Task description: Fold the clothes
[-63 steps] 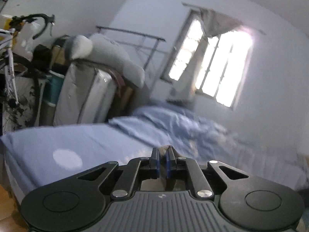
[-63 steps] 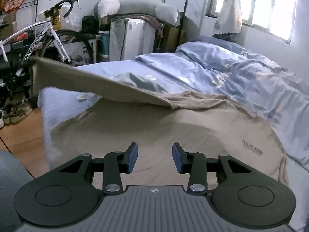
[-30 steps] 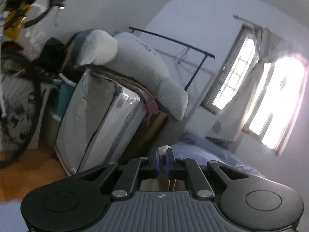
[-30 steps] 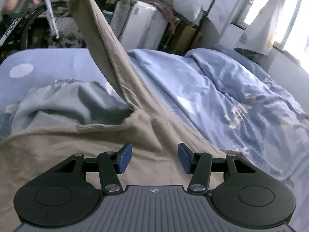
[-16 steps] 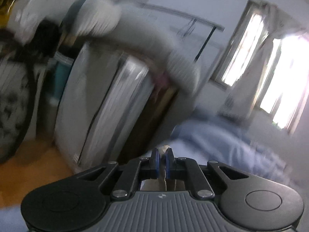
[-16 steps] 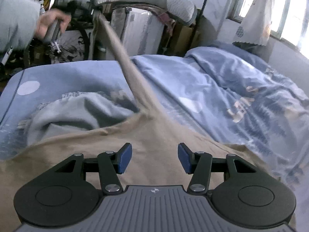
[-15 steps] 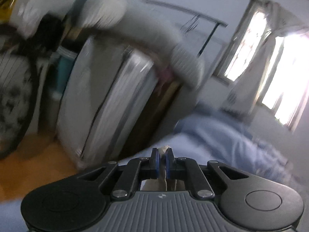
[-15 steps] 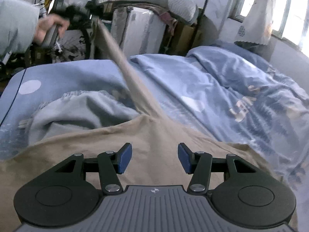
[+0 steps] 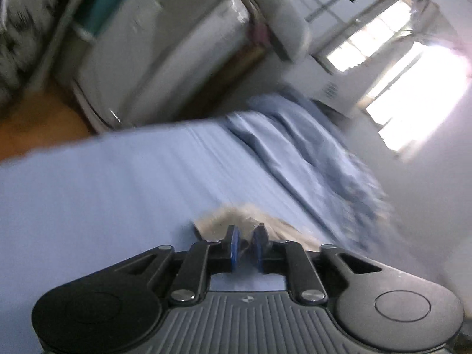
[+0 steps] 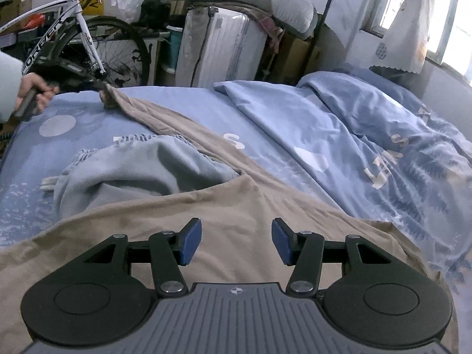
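Blue pads of the left gripper (image 9: 244, 249) stand a little apart; its jaws have just been opening, and the end of the tan garment (image 10: 236, 215) lies bunched right at their tips. Whether the pads press the cloth at all cannot be told from the blurred left wrist view; a gap shows between them. The right wrist view shows that gripper far off at the bed's left edge, in a person's hand (image 10: 34, 93), with the garment's long strip running from it across the blue bedsheet (image 10: 183, 106) to the main body of cloth.

Right gripper (image 10: 236, 242): jaws spread wide, nothing between them, hovering low over the broad tan panel nearest the camera. A grey-blue garment (image 10: 141, 171) lies rumpled just beside the tan one, partly under its edge. A blue duvet (image 10: 368, 135) is heaped to the right.

Assessment: the step in hand appears to be laying the strip out flat before a fold. To do it well, release only once the end rests on the sheet, pulled taut and straight. The right gripper should pin or smooth the panel so it does not creep. Keep the grey-blue garment clear of the fold line.
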A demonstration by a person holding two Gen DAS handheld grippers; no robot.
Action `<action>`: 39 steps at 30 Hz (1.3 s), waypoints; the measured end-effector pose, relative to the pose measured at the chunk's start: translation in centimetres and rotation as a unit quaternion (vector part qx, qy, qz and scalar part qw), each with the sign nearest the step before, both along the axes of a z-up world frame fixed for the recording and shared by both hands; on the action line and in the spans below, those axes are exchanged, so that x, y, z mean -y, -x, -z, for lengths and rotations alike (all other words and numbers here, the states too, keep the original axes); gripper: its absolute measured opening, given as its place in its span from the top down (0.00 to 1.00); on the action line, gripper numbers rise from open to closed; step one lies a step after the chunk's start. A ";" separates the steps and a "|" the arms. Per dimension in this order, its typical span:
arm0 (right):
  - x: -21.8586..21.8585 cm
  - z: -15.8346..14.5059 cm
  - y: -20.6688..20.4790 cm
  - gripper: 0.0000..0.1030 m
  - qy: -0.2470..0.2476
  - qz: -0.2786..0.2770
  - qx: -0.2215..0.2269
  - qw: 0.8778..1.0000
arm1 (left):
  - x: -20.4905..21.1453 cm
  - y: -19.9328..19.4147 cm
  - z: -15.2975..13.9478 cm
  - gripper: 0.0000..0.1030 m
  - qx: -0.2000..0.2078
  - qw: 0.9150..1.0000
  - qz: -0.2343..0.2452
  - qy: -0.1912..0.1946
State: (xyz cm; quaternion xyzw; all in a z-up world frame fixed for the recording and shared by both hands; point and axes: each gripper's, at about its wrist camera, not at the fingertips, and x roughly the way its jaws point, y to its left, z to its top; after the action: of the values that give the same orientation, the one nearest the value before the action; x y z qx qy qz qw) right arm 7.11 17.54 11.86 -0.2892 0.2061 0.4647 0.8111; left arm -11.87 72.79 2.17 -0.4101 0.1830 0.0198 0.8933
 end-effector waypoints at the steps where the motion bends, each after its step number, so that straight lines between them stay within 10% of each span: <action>1: 0.0 -0.1 0.1 0.48 0.000 0.001 0.004 1.000 | -0.4 0.5 0.1 0.65 0.001 1.000 0.006 0.016; 6: 0.0 -0.8 0.5 0.48 -0.005 0.006 0.022 1.000 | -3.3 1.6 0.4 0.30 0.021 0.994 -0.051 0.099; 9: 0.0 -1.2 0.9 0.48 -0.018 0.013 0.025 0.999 | -3.7 -0.1 1.3 0.32 -0.041 0.989 -0.048 0.131; 14: 0.3 -1.5 1.4 0.48 -0.017 0.015 0.035 0.999 | -2.0 -1.7 1.2 0.32 -0.014 0.984 0.013 0.178; 23: 0.5 -1.6 2.4 0.48 -0.031 0.013 0.042 0.999 | -1.0 -2.5 2.9 0.34 -0.032 0.969 -0.105 0.221; 28: 0.8 -1.7 2.8 0.48 -0.036 0.013 0.048 0.998 | -0.8 -5.0 0.3 0.89 -0.109 0.974 -0.162 0.112; 33: 1.3 -1.8 3.0 0.48 -0.033 0.018 0.053 0.998 | 3.4 -4.7 -6.1 0.91 0.035 0.984 -0.106 -0.138; 39: 1.7 -1.6 2.7 0.48 -0.033 0.028 0.052 0.998 | 4.3 -4.2 -2.2 0.88 -0.091 0.986 0.001 -0.137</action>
State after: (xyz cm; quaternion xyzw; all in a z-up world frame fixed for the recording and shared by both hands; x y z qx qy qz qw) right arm 4.44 15.85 13.47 -0.2805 0.1562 0.4325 0.8426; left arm -7.62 68.44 4.40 -0.2801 0.2594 0.0815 0.9207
